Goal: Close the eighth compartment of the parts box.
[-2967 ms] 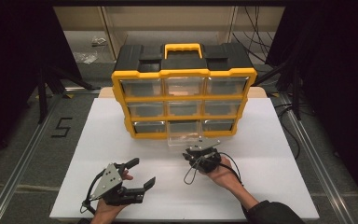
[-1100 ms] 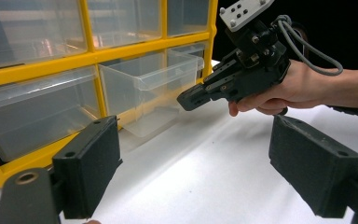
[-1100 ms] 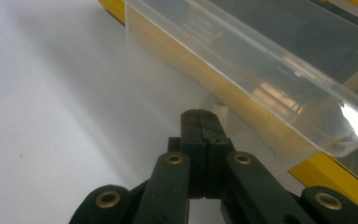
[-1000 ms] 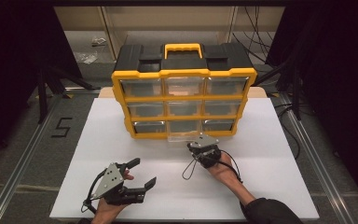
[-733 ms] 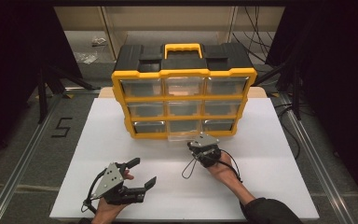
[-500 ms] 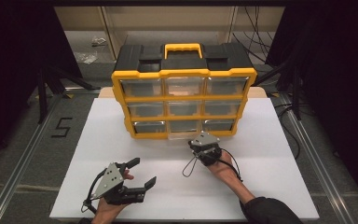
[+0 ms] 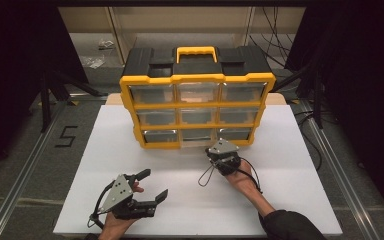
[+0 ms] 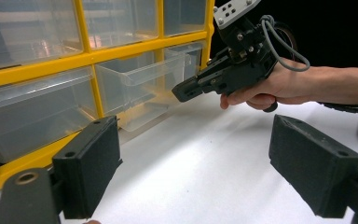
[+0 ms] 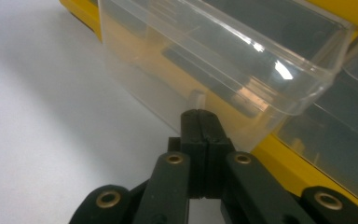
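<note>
The right tongs [image 9: 200,116] are pressed fully together, pad against pad, with their tips right at the small tab on the front wall of a clear plastic drawer [image 9: 223,60]; whether the tab is pinched between the pads or merely touched cannot be told. That drawer sits in the middle of the bottom row of a yellow-framed organiser box with a black top and yellow handle [image 7: 197,80], and it stands partly pulled out toward the person, its front ahead of the neighbouring drawers [image 8: 144,79]. In the high view the right tongs [image 7: 215,150] lie just in front of this drawer, held by a hand coming in from the lower right. The left tongs [image 7: 152,185] rest well apart from the box, near the front edge of the white desk [image 7: 290,150], with their jaws spread wide and nothing between them. The pulled-out drawer looks empty; what the other clear drawers hold cannot be made out.
</note>
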`<action>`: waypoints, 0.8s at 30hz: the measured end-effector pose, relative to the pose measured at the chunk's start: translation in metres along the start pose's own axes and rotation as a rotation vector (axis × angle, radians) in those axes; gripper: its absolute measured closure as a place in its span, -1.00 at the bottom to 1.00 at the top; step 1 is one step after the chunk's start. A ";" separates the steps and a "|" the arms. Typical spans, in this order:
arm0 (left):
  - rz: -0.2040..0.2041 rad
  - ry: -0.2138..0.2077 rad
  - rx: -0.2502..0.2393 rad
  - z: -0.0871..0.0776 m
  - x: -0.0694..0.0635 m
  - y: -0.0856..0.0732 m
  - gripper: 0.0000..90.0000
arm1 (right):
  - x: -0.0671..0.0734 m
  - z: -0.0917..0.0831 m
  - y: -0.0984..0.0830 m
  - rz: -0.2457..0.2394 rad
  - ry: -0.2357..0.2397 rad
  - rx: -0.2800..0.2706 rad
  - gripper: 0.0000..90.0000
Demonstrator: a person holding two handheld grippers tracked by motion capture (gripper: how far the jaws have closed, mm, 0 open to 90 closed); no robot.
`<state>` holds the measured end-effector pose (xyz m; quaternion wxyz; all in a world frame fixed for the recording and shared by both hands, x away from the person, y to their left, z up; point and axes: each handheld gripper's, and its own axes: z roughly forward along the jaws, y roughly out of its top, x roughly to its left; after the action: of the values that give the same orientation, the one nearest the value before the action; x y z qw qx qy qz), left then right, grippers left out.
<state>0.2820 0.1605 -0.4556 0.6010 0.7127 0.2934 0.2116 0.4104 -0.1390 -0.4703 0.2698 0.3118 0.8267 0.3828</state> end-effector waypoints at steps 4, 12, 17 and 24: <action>-0.002 0.001 -0.001 0.000 0.000 0.000 -0.64 | -0.003 0.000 0.000 0.002 -0.006 -0.002 1.00; -0.003 0.000 -0.002 0.000 0.001 0.000 -0.64 | -0.005 0.007 0.005 0.015 -0.009 -0.007 1.00; -0.005 -0.001 -0.004 0.000 0.001 0.000 -0.64 | -0.004 0.011 0.007 0.012 -0.016 -0.008 1.00; -0.005 0.000 -0.003 0.000 0.001 0.000 -0.64 | -0.006 0.012 0.007 0.013 -0.017 -0.009 1.00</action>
<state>0.2828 0.1610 -0.4558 0.6026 0.7111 0.2948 0.2104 0.4247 -0.1337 -0.4699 0.2757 0.3194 0.8206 0.3855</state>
